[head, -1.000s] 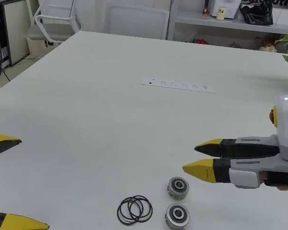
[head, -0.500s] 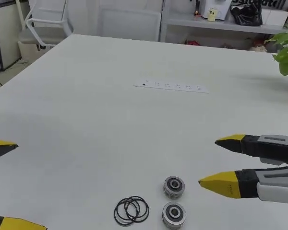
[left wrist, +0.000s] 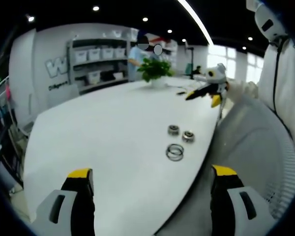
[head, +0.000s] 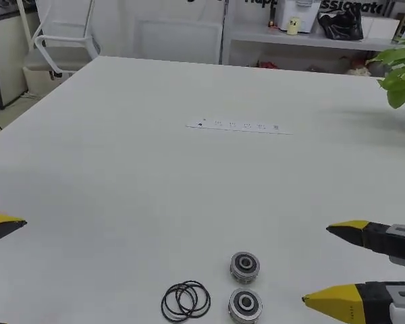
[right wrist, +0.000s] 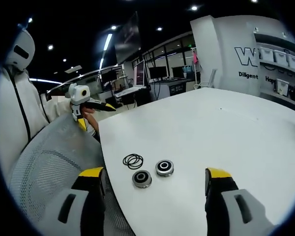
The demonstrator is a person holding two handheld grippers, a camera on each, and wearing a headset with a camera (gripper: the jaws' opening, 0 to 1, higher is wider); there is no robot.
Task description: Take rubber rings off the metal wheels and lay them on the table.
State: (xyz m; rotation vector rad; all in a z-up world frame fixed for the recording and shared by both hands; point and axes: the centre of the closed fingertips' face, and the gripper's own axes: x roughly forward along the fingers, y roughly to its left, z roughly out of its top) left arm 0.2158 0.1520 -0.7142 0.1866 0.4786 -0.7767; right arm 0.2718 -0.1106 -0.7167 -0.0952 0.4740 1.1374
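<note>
White table [head: 121, 148]: metal wheels [head: 245, 265], loose rubber rings [head: 185, 300] near edge; shelves [head: 304, 39] behind; left claw [left wrist: 151, 172], right claw [right wrist: 155, 172] spread, empty.

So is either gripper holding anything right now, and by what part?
Nothing is held. Both the left gripper and the right gripper are open and empty; the rubber rings and metal wheels lie on the table.

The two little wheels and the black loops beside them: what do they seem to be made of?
The farther wheel and the nearer wheel look like metal: grey with a dull shine, a bright hub inside a dark band, which may be rubber or a seal; too small to tell. The loops look like thin black rubber: matte, slender, loosely overlapped on the table.
</note>
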